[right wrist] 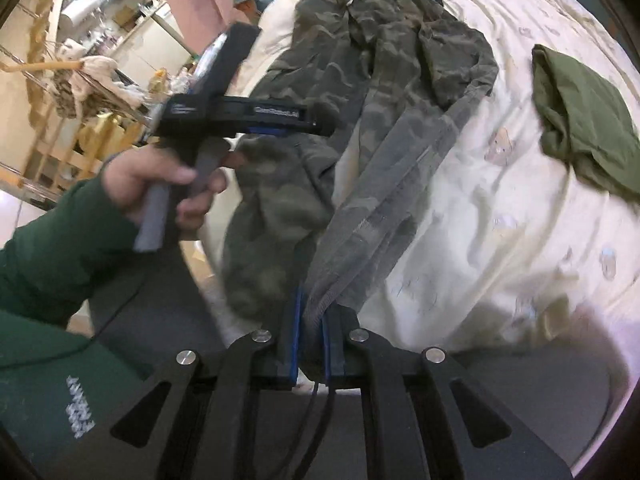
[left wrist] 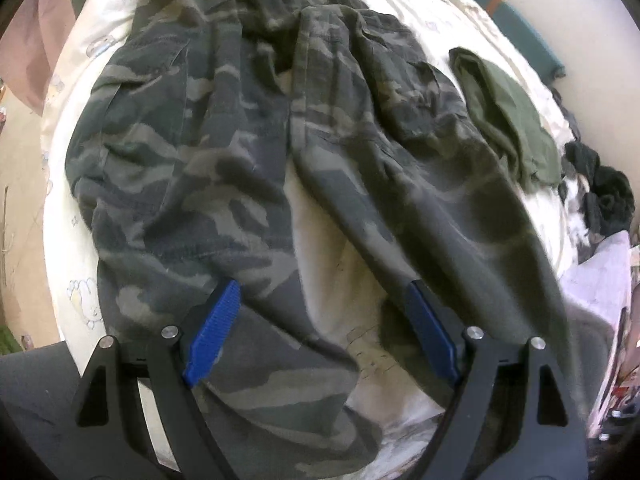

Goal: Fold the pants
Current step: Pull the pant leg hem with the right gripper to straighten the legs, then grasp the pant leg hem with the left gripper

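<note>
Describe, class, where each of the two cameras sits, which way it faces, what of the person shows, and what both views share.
Left wrist view: sits on the left gripper, looking steeply down at the camouflage pants on the bed; only its open jaws show.
Right wrist view: sits on the right gripper, looking down along the pants, jaws shut on a leg hem; the left hand and a green sleeve show.
Shared: the pants, the bed and an olive garment.
</note>
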A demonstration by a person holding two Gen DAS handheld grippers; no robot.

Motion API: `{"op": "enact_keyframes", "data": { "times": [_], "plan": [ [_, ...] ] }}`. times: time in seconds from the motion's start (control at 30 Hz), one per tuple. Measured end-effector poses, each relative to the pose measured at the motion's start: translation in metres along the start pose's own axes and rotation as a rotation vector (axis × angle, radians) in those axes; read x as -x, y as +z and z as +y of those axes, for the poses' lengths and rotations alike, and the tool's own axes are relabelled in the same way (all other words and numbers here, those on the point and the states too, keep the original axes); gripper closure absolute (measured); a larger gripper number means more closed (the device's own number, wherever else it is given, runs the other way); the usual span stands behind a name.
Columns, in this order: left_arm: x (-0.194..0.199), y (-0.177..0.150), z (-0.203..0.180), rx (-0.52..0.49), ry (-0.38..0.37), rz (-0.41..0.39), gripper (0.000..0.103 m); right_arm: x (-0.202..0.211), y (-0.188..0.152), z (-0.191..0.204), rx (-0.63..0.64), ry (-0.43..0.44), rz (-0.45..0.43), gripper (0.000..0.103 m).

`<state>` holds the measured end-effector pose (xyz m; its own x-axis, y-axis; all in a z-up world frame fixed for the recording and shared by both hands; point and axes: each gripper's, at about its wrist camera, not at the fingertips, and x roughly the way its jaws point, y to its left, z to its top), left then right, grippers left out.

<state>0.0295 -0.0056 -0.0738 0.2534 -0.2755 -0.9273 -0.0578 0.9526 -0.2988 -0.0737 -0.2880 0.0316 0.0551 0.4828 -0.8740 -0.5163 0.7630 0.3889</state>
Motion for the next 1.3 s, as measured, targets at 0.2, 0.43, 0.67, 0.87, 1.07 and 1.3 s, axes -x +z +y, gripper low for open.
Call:
{"op": "enact_keyframes", "data": {
  "times": [0.2,0.43,0.67,0.87,1.07,1.3],
  "plan": [
    [-0.020,-0.008,0.015,0.059,-0.004,0.044,0.021,0.082,-0.028,-0.006,-0.106,0.014,-0.148,0.096],
    [-0.026,-0.007,-0.003,0.029,0.000,0.057,0.021,0.067,-0.050,-0.034,-0.255,0.007,-0.007,0.090],
    [-0.024,-0.015,-0.028,-0.039,0.005,0.062,0.021,0.016,-0.052,-0.063,-0.302,-0.167,0.152,0.074],
    [-0.027,-0.018,-0.027,-0.007,0.018,0.067,0.021,0.062,-0.015,-0.059,-0.233,-0.218,-0.027,0.032],
    [-0.026,-0.028,-0.034,-0.025,0.041,0.046,0.021,0.072,0.037,-0.056,-0.152,-0.236,-0.158,0.032],
    [-0.052,-0.049,-0.043,0.032,-0.021,0.082,0.021,-0.001,0.081,-0.109,-0.246,-0.187,-0.114,0.032]
  ]
}}
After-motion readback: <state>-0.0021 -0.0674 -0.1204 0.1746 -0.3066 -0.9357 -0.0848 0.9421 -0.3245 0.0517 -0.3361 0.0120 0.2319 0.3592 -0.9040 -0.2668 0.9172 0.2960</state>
